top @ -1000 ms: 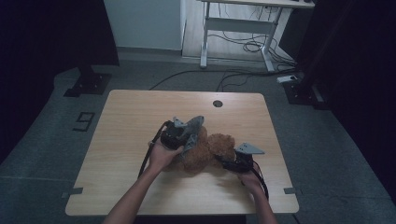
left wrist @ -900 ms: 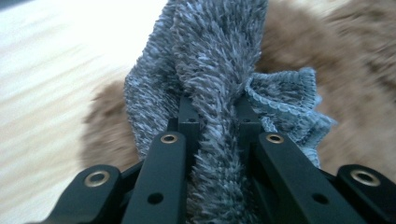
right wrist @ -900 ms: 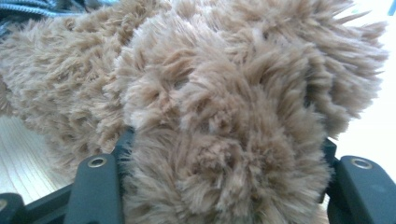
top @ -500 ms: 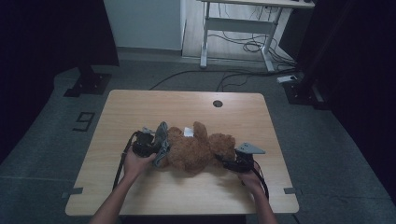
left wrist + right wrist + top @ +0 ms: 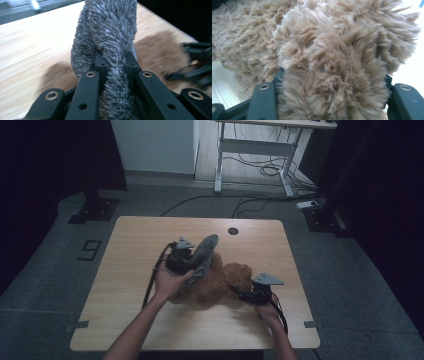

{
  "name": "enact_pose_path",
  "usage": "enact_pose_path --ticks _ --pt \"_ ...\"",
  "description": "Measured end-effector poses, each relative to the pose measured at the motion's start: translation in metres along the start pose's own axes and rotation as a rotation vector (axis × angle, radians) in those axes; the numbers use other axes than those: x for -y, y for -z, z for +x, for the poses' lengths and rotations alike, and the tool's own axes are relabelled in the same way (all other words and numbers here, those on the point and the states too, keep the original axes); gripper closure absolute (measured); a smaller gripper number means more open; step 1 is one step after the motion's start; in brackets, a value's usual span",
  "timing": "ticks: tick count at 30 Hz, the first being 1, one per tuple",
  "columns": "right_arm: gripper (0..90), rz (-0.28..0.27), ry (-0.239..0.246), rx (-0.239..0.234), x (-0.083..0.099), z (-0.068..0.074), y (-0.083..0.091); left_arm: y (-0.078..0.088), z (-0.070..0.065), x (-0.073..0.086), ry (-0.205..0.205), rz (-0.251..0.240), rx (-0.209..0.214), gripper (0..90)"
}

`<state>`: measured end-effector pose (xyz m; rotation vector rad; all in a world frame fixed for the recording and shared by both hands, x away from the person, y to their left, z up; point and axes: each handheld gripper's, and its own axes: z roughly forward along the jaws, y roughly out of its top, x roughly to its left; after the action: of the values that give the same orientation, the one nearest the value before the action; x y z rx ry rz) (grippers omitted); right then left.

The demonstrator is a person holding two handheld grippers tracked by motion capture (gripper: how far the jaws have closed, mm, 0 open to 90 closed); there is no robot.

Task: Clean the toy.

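While the left gripper [image 5: 192,262] pinches a grey furry cloth [image 5: 110,37] tight, the right gripper [image 5: 332,82] clamps the brown plush toy [image 5: 217,282], which lies on the table [image 5: 130,245] toward its near edge.

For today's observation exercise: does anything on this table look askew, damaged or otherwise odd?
Nothing looks damaged or spilled. One thing is askew: the grey furry piece stands up off the brown plush toy, pinched in the left gripper, while the right gripper clamps the toy's other end on the table.
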<state>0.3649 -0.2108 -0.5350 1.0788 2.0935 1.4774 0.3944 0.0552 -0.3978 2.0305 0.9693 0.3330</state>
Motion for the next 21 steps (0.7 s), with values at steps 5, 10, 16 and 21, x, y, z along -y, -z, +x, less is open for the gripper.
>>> enact_pose_path --ticks 5,10,16,21 --pt "36.8 0.003 0.037 0.023 -0.001 0.005 -0.001 -0.053 -0.045 -0.034 -0.040 0.032 0.081 77.9" --pt "36.8 0.011 0.053 0.024 0.000 0.005 0.000 -0.103 -0.073 -0.026 -0.123 0.124 0.037 77.7" --pt "36.8 0.015 0.048 0.019 0.000 0.004 -0.001 -0.089 -0.053 -0.016 -0.099 0.117 -0.020 78.1" --pt "36.7 0.006 0.032 0.010 0.001 0.002 -0.001 -0.062 -0.019 -0.004 -0.056 0.131 -0.068 78.1"
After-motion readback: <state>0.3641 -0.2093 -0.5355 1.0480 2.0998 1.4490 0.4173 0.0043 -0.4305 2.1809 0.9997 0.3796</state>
